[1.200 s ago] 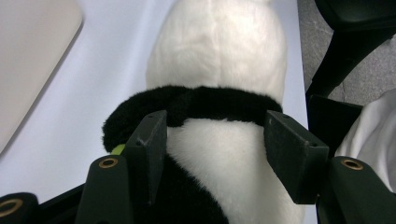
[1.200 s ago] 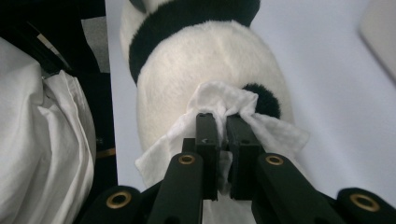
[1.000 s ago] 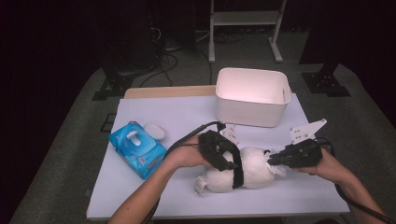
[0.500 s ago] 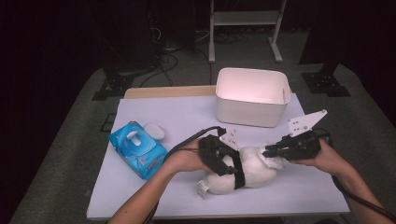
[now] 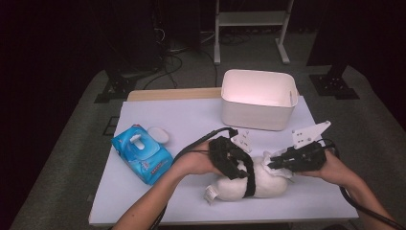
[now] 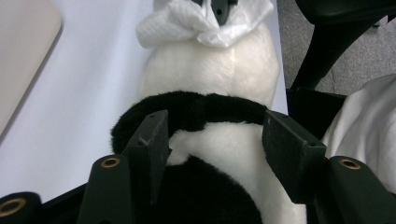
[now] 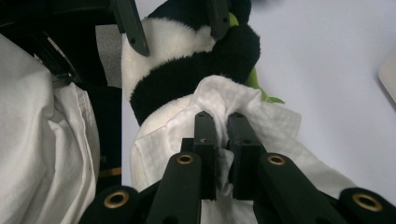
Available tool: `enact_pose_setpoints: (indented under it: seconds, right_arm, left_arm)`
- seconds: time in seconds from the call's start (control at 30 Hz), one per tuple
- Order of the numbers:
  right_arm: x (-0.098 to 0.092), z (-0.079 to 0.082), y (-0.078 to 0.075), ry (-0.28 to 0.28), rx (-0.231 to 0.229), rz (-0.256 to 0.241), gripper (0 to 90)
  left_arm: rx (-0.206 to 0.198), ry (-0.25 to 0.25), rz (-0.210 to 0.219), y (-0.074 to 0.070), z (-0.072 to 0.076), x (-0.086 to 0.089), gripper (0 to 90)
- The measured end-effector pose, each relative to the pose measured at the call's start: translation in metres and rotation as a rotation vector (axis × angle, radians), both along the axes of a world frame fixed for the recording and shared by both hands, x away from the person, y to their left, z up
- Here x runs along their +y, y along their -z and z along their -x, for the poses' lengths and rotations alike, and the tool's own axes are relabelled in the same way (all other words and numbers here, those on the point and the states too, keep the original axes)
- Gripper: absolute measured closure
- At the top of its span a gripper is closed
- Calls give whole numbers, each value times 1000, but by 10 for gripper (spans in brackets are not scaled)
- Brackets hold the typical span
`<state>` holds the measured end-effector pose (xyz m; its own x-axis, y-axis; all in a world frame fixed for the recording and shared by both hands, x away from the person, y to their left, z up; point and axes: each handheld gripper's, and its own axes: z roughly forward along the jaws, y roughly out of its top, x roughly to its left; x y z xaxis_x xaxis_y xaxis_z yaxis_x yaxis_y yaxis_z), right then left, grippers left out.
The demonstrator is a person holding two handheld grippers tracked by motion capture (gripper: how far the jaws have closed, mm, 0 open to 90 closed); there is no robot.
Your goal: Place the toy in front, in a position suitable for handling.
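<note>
Right tongs (image 5: 274,164) lower on white-bellied panda (image 5: 249,181)

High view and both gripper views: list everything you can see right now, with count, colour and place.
Black and white plush panda toy: one, lying on its side at the table's near middle, between the two grippers.
White crumpled wipe: one, pressed on the toy's end.
Blue soft pack of wipes: one, near left of the table.
Small white round lid: one, just behind the pack.
White rectangular plastic bin: one, far right of the table.
Pale wooden board: one, along the far edge.
White table top: one.
Left gripper: black, jaws astride the toy's middle.
Right gripper: black, clamped on the wipe.
</note>
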<state>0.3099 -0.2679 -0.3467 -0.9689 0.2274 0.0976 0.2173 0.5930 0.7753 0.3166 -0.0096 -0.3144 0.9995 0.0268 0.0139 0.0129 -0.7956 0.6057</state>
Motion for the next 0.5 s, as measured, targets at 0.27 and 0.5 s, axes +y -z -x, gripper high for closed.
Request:
enact_pose_setpoints:
  seconds: [0.27, 0.5]
  right_arm:
    - [-3, 10, 6, -13, 14, -18, 830]
    - [-3, 16, 8, -19, 3, -22, 830]
  left_arm:
    - [7, -49, 9, -7, -15, 2, 473]
    - [61, -34, -8, 5, -21, -3, 529]
